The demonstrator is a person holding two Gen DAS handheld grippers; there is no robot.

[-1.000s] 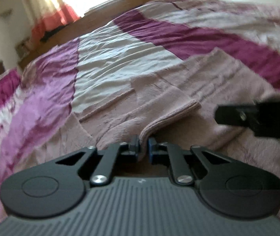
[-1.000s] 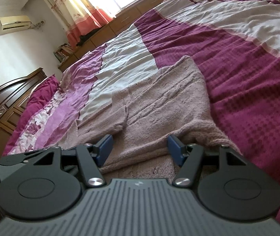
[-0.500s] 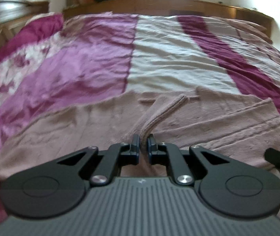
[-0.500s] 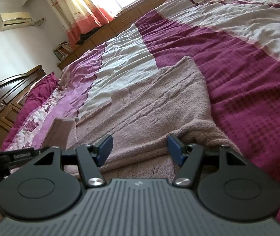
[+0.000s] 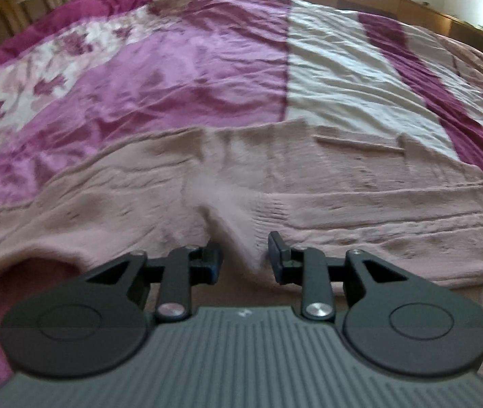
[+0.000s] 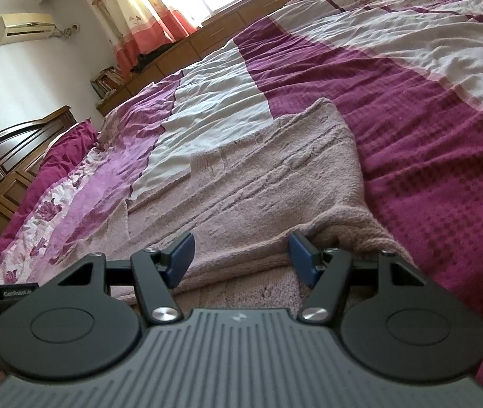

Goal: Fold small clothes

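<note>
A dusty-pink knitted garment [image 5: 309, 183] lies spread flat on the bed; it also shows in the right wrist view [image 6: 268, 176]. My left gripper [image 5: 243, 255] is open just above it, with a raised ridge of the knit [image 5: 238, 224] lying between the parted fingers. My right gripper [image 6: 241, 251] is open and empty, low over the garment's near edge, its blue-padded fingers [image 6: 182, 248] wide apart. The body of the left gripper [image 6: 0, 294] shows at the right wrist view's lower left.
The bed carries a quilt with purple [image 5: 180, 68], white [image 5: 343, 78] and dark magenta [image 6: 428, 142] stripes. A dark wooden headboard [image 6: 7, 156] stands at the left, low wooden cabinets [image 6: 241, 23] under the window behind. A dark magenta pillow [image 5: 82, 3] lies at the far left.
My left gripper has opened and let go of the garment's fold, which now lies laid over on the garment. The right gripper has stayed open and almost still.
</note>
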